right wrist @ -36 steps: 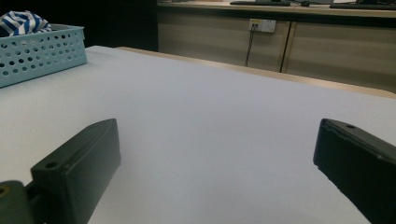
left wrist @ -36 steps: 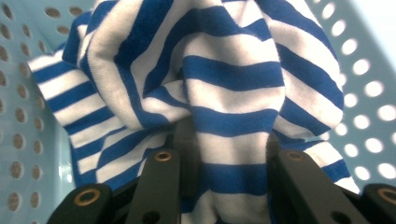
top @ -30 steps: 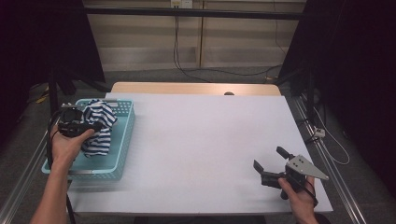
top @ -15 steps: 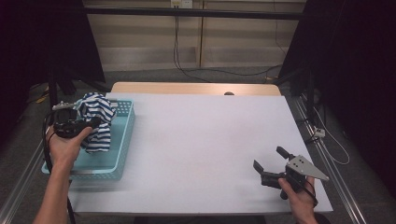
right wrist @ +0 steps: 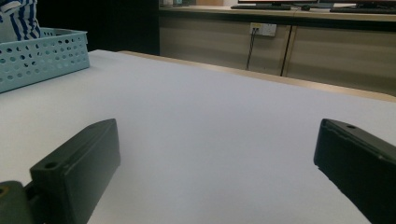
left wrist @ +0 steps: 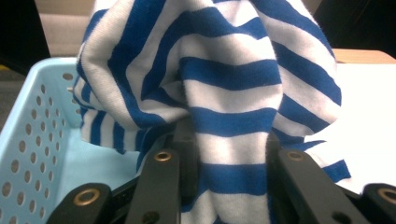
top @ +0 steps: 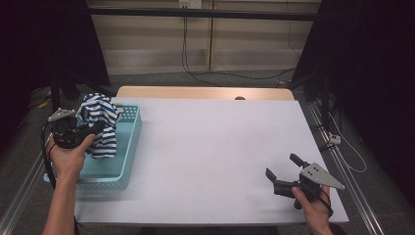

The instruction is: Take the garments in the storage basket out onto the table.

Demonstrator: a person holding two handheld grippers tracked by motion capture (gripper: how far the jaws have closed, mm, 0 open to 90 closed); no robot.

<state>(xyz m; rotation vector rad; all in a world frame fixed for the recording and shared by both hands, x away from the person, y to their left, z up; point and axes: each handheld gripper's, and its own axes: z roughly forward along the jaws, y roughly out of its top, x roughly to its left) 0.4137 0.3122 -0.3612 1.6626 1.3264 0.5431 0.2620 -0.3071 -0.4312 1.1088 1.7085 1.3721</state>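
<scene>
1. I see the left gripper [top: 93, 129] clamped on a blue-and-white striped cloth [top: 100, 122], its jaws closed on a fold of the fabric, which rises above them and drapes to both sides

2. The cloth [left wrist: 224, 84] hangs over the light-blue perforated basket [top: 125, 147] below the left gripper, on the white table [top: 210, 147]

3. I see the right gripper [top: 284, 171] low over the table, well apart from the basket, its jaws spread wide with bare table [right wrist: 210, 121] between them

Blue-and-white striped cloth [left wrist: 224, 93], light-blue basket [top: 128, 147]
</scene>
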